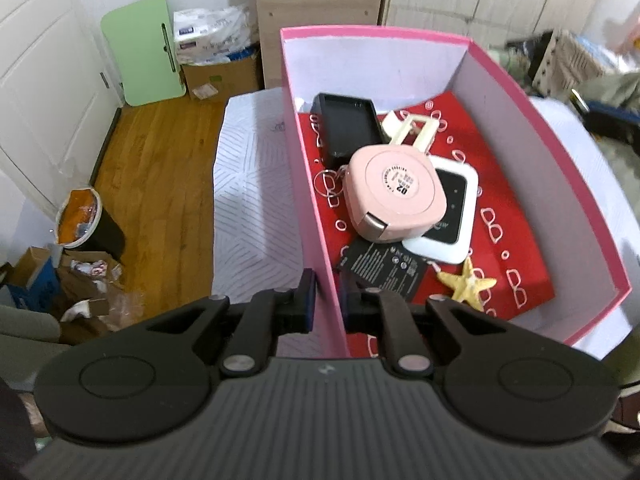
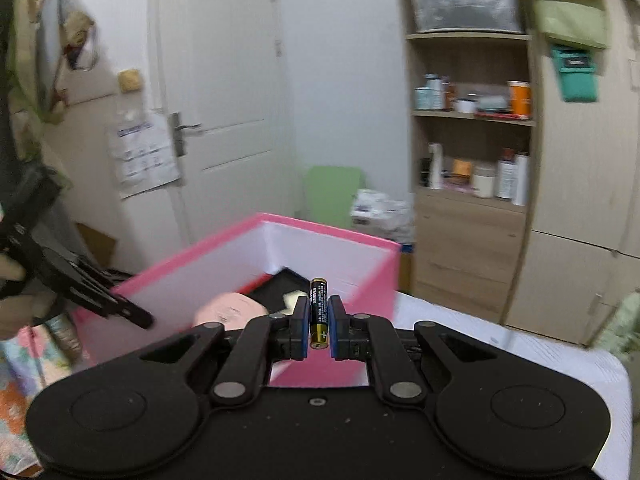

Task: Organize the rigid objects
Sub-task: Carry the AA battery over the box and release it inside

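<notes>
- The left hand-held gripper (image 1: 327, 300) is pinched on the near left wall of the pink box (image 1: 316, 216), one pad outside the wall and one inside.
- The pink box is seen resting on a white quilted surface (image 1: 248, 184); whether that is a bed or a counter cannot be told.
- On the box's red patterned liner (image 1: 512, 216) a round-cornered pink case (image 1: 396, 196) is seen lying partly on top of a white device with a dark screen (image 1: 456, 216).
- A black rectangular case (image 1: 344, 132) is placed toward the far left corner, with a cream plastic frame (image 1: 416, 130) just beside it on the right.
- A black battery pack with white print (image 1: 380, 270) lies near the front, and a yellow starfish (image 1: 466, 282) lies just to its right.
- Metal key rings (image 1: 328, 186) are seen touching the left side of the pink case.
- The right hand-held gripper (image 2: 319, 322) is pressed on a black and gold AA battery (image 2: 318, 304), which is held upright between the pads with its upper end sticking out above them.
- The battery is held in the air on the near side of the box, in front of the box's near right wall.
- In the right wrist view the left hand-held gripper (image 2: 132, 312) is seen at the box's left edge, held by a hand (image 2: 10, 292).
</notes>
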Motion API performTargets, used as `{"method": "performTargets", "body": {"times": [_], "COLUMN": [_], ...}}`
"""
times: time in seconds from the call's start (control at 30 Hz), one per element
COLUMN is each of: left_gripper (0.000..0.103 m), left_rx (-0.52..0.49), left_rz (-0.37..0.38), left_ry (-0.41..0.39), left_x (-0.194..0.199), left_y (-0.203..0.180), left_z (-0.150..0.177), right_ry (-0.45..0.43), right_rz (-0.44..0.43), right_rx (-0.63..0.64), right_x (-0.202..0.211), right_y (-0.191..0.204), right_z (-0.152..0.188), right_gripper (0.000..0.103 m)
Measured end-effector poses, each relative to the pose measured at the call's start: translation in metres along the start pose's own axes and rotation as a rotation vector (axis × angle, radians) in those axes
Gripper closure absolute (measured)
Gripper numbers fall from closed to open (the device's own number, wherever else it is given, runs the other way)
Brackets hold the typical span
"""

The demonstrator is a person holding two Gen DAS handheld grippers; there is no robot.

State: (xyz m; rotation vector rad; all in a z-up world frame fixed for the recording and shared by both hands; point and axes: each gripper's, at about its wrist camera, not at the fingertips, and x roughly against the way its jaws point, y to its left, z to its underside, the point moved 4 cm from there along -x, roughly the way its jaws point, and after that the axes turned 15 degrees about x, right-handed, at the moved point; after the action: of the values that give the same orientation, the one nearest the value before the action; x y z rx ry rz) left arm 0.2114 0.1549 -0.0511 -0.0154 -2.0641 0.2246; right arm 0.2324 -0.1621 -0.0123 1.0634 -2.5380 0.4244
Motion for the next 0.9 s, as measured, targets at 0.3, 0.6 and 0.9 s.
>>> {"method": "performTargets", "body": {"times": [0.3,0.6,0.9], "left_gripper": [0.092,0.092,0.092], "left_rx": [0.024,0.022,0.033], "left_rz": [0.004,0.013,0.015], "left_ry": [0.011,0.008,0.007], "left_x": [-0.004,-0.003,-0.002], "left_y": [0.002,0.002,0.003], "left_z": [-0.006,-0.005,-0.005], "right_ry": [0.205,0.364,0.2], "right_rz": [-0.079,-0.036,-0.049], "right_rx": [0.111,0.236,0.06], "right_x": [-0.089,-0.126,-0.072], "right_y": [0.02,0.027,0.009], "right_z": [-0.017,-0.015,-0.02], "right_gripper": [0.091,0.091,0.084]}}
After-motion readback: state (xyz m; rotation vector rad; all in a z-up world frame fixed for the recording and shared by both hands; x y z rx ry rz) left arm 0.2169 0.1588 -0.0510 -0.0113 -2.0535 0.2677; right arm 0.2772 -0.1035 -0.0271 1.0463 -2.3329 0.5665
